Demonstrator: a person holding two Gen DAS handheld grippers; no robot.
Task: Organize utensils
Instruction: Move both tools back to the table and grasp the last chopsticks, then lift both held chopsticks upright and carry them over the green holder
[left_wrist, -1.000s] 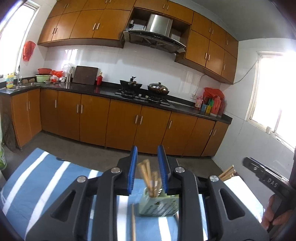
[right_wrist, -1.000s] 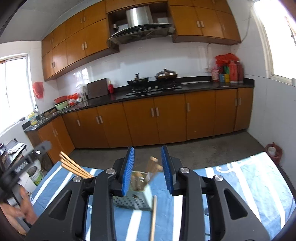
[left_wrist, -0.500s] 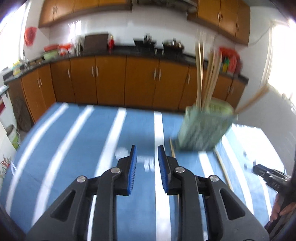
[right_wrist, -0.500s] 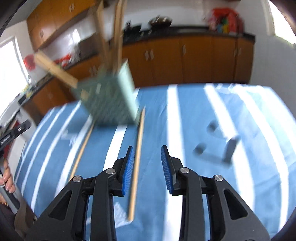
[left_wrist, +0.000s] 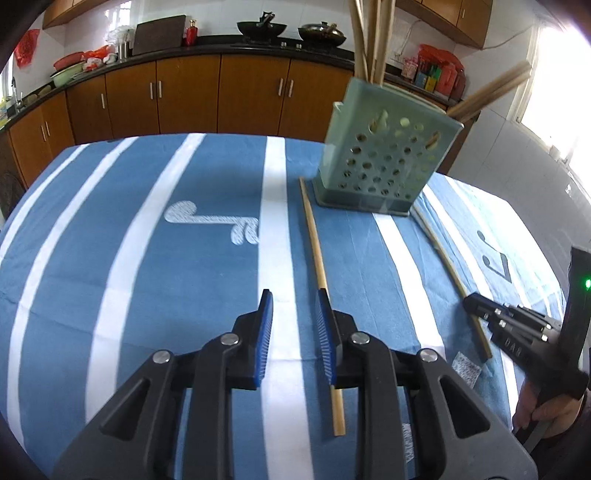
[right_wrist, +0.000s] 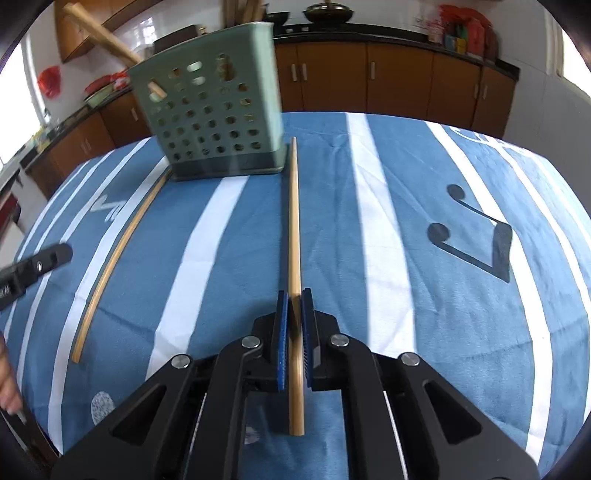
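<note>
A green perforated utensil holder (left_wrist: 384, 158) stands on the blue striped cloth with several wooden sticks upright in it; it also shows in the right wrist view (right_wrist: 212, 118). Two wooden chopsticks lie on the cloth. My left gripper (left_wrist: 293, 321) is open and low over the cloth, with one chopstick (left_wrist: 317, 254) running under its right finger. My right gripper (right_wrist: 294, 314) is shut on the other chopstick (right_wrist: 294, 221), which lies flat and points at the holder. In the left wrist view the right gripper (left_wrist: 517, 325) sits at that chopstick's (left_wrist: 443, 254) near end.
The blue and white striped cloth (left_wrist: 129, 240) covers the table. Brown kitchen cabinets (left_wrist: 184, 96) and a dark counter with pans stand behind. The left gripper (right_wrist: 29, 269) shows at the left edge of the right wrist view, beyond the first chopstick (right_wrist: 122, 254).
Both grippers have dropped from looking out over the kitchen to low over the cloth. My right gripper has closed on a chopstick. The left stays open.
</note>
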